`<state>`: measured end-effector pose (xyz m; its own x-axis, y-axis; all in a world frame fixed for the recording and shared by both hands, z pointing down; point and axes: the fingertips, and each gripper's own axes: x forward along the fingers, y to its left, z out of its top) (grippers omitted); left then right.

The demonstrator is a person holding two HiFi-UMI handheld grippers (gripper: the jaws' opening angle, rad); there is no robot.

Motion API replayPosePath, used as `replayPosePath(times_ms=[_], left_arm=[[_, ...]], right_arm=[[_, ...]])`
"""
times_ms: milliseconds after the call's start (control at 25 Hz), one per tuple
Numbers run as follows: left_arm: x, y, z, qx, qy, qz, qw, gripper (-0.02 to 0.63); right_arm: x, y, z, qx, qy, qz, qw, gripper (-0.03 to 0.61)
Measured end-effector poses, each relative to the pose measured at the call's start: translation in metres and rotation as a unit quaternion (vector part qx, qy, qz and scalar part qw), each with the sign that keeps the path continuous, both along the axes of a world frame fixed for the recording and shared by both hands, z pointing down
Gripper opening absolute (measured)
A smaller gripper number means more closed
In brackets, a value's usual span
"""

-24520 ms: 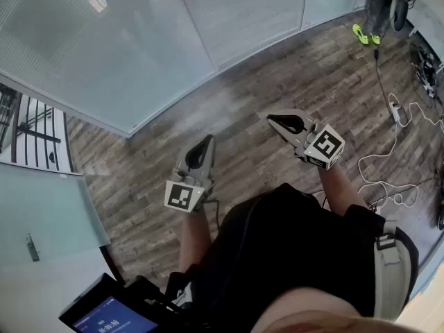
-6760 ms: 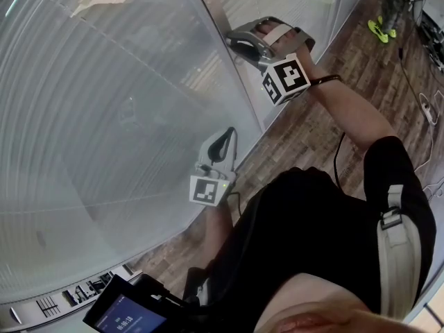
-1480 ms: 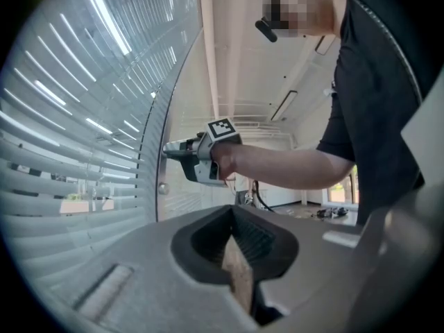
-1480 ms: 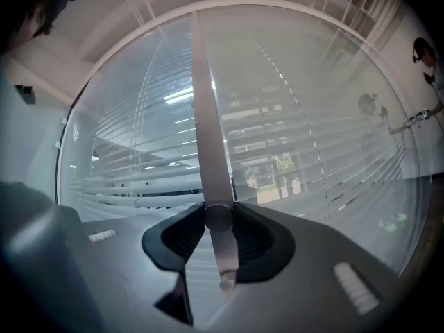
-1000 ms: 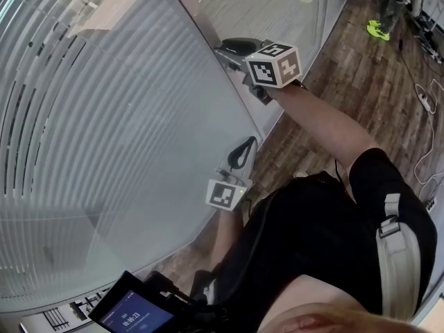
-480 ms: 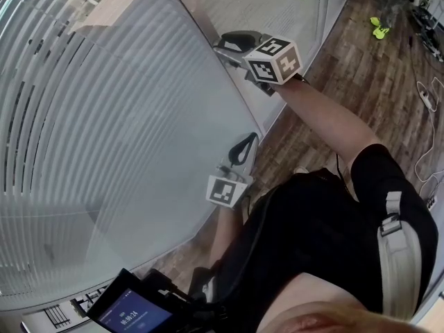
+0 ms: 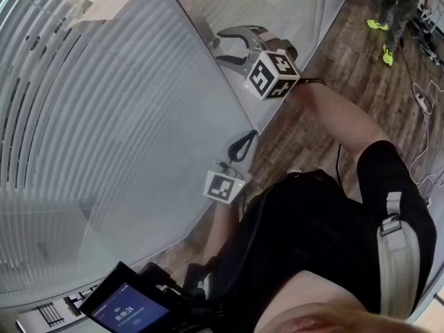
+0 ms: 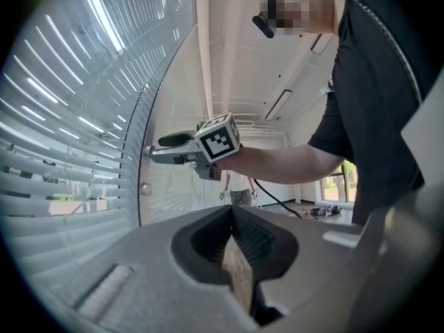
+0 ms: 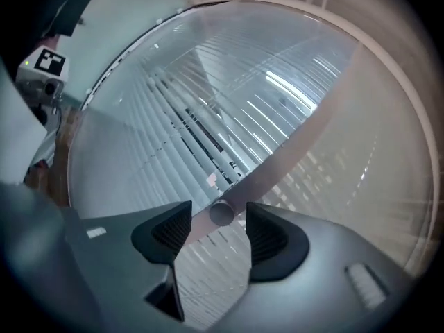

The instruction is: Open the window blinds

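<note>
Glass fills the left of the head view, with the blinds (image 7: 83,116) behind it. The slats lie mostly flat to the pane. A few dark gaps show at the far left, and more show in the right gripper view (image 9: 194,130). I judge them part tilted, not yet properly open.

Centre of frame, low: my left gripper (image 7: 246,139) hangs near the glass. Its fingers are pressed together with nothing between them, and its own view (image 8: 233,217) confirms this. It has no part in this step.

Upper centre: my right gripper (image 7: 220,47) is up at the frame post (image 7: 201,19). Its fingers have just been opening and now stand spread. The knob (image 9: 221,214) sits between them, but neither pad touches it.

Step in hand, as I read it: a regrip between turns of the knob.

Next move calls for:
- keeping the knob centred between the pads
- closing firmly on it
- rolling the wrist again the way that tilts the slats further open

Risk: the knob is small and smooth, so a loose or off-centre pinch may slip round it.
</note>
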<state>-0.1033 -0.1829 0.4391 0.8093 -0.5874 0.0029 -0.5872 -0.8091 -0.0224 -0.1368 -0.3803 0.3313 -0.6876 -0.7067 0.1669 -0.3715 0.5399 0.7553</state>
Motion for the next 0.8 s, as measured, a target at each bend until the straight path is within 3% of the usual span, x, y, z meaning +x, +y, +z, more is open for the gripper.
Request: replayPosePath(times_ms=[120,360,480,600,800], left_arm=[[0.003,0.002,-0.002,0.007,-0.001,0.002,1.0000,0.003],[0.003,-0.001,-0.010,0.015,0.002,0.000,0.9999,0.003],[-0.003,-0.001,-0.009,0.010,0.003,-0.009,0.9999,0.003],[-0.010,-0.002,-0.006,0.008,0.003,-0.018,0.9998,0.003],[-0.014,-0.003,-0.006,0.009,0.001,-0.025,0.9997,0.003]], right_arm=[[-0.004,-0.001,0.005,0.059,0.075,-0.001,0.995,0.252],[-0.014,-0.012,0.016,0.148,0.187,0.003,0.971,0.241],[-0.018,-0.019,0.020,0.160,0.203,0.005,0.966,0.227],[-0.021,-0.022,0.021,0.164,0.212,0.008,0.963,0.129],[-0.022,-0.024,0.020,0.156,0.206,0.010,0.966,0.129]])
